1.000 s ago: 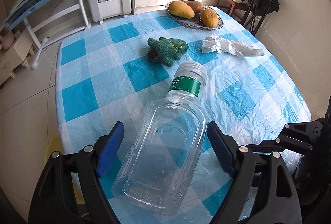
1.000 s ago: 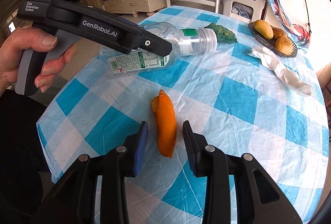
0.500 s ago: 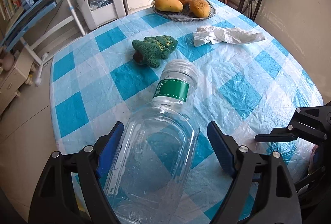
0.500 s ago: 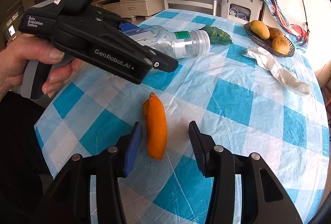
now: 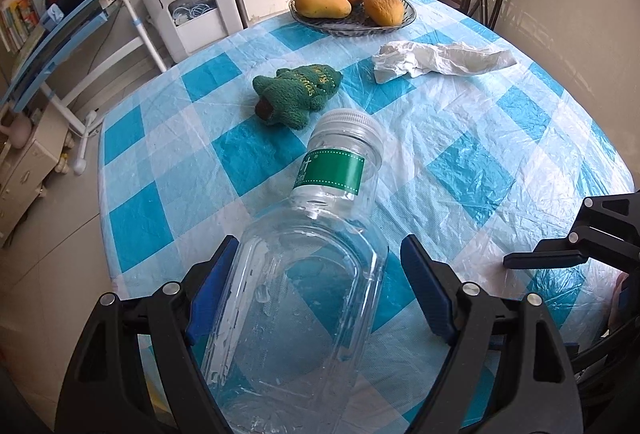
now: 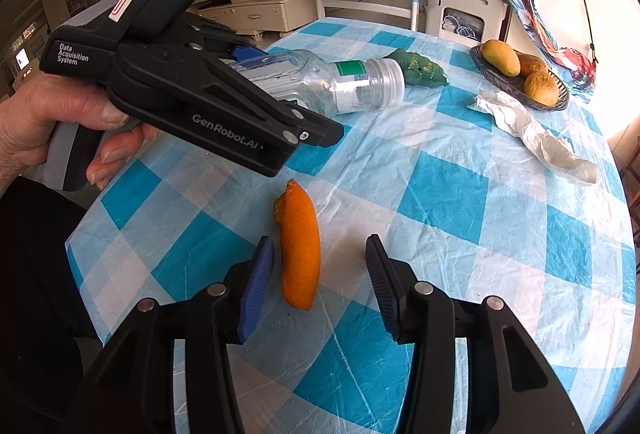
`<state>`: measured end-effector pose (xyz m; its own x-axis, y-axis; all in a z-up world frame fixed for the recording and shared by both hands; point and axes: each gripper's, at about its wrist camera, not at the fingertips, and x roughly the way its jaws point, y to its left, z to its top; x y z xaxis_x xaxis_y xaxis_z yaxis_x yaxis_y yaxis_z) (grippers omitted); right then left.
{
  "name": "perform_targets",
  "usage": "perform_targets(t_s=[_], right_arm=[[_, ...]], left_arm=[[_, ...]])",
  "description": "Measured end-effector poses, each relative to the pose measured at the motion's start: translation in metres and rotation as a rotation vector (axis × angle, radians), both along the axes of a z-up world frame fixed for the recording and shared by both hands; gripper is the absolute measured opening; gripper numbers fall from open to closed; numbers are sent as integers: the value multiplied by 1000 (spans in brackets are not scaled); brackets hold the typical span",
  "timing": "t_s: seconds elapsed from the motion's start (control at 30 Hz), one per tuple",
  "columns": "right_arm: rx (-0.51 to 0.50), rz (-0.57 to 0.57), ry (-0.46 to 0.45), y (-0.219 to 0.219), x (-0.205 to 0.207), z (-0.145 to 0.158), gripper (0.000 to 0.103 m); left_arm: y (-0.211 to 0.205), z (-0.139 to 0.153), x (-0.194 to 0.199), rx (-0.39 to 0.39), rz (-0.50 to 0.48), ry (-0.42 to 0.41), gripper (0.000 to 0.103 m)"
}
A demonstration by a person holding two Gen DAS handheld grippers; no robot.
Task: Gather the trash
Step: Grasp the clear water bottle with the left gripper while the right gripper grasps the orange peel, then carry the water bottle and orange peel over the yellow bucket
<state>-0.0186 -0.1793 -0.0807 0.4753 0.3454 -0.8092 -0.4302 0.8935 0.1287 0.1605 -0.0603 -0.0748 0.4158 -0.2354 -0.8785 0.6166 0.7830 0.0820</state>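
Checked blue-and-white worktop (image 6: 460,193) is seen from nearer than a second ago, the left gripper (image 5: 320,274) having been pushed further along the clear plastic bottle (image 5: 304,298), which lies on its side, cap toward 12 o'clock. Its jaws are spread wide, the left pad against the bottle, the right clear of it. The right gripper (image 6: 320,274), widened since, is held apart around the orange peel (image 6: 300,246), untouched.
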Motion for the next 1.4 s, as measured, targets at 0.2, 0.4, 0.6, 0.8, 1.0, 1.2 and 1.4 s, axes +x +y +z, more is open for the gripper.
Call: perform_targets(t_s=[0.2, 0.4, 0.6, 0.8, 1.0, 1.2, 1.4], right_arm=[[1, -2, 0, -1, 1, 1, 47], [-10, -3, -6, -1, 1, 1, 37], [-12, 4, -15, 0, 1, 0, 18], [40, -20, 2, -4, 4, 0, 17], [74, -6, -15, 6, 3, 9, 17], [83, 21, -16, 23, 5, 14, 17], [125, 60, -35, 63, 17, 25, 17]], left_arm=[[3, 0, 3, -12, 14, 11, 79], [7, 0, 6, -43, 24, 51, 56], [18, 14, 3, -98, 50, 20, 56], [52, 30, 3, -182, 123, 18, 56], [91, 37, 2, -219, 211, 9, 56], [136, 43, 1, -265, 317, -3, 56], [194, 43, 3, -313, 492, -14, 56]])
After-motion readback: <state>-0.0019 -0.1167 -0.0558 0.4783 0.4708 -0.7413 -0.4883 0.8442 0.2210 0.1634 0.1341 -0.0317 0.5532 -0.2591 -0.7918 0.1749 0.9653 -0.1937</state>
